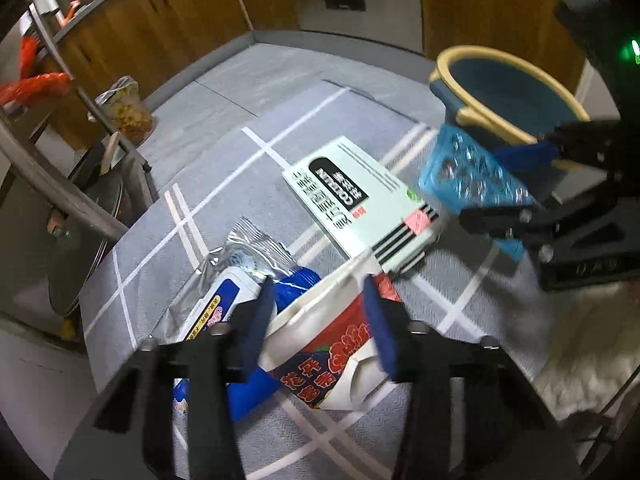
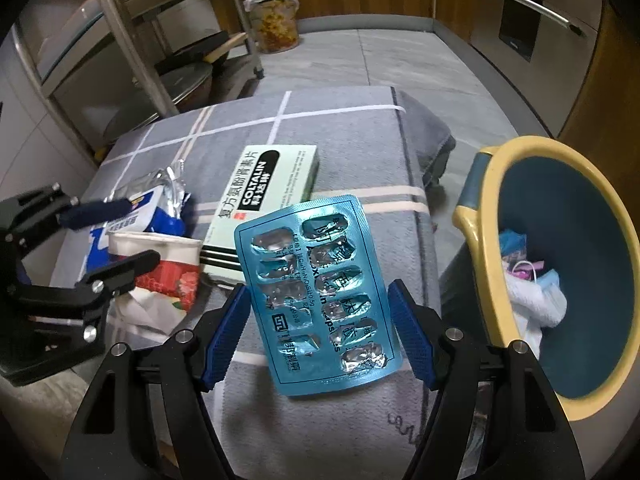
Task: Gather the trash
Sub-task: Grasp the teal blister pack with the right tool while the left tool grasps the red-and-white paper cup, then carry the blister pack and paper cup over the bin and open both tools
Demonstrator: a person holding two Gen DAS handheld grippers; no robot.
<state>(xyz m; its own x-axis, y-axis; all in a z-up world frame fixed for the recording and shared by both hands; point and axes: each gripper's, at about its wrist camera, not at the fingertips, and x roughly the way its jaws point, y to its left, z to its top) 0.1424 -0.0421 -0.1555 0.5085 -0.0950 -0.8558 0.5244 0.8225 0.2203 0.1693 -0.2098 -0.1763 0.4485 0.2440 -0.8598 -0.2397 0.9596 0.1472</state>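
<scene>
**A:** What is the right gripper (image 2: 320, 332) doing?

**B:** It is holding an emptied blue blister pack (image 2: 316, 292) between its blue pads, gripping the long edges. The pack's long axis is running away from the gripper, out over the grey checked cloth (image 2: 340, 140) covering the worktop.

**A:** Where is the bin?

**B:** A dark blue bin with a yellow rim (image 2: 488, 216) is standing just off the worktop's right edge, mouth tilted toward the camera. Some tissue and a mask are already lying inside. It is sitting to the right of the pack, so the coming move looks like a swing rightward until the pack is hanging over the mouth.

**A:** And the left gripper (image 1: 316, 312)?

**B:** It is reaching down over a crumpled red and white paper cup (image 1: 320, 352). The cup's rim is sitting between the pads, which appear to be touching its sides, though motion blur is making the firmness of the grip hard to judge. A blue and white foil wrapper (image 1: 228, 292) is lying just left of the cup.

**A:** Anything else to collect?

**B:** A pale green Coltalin medicine box (image 1: 360, 196) is lying flat on the cloth beyond the cup, nearer the left gripper's side than the bin.
</scene>
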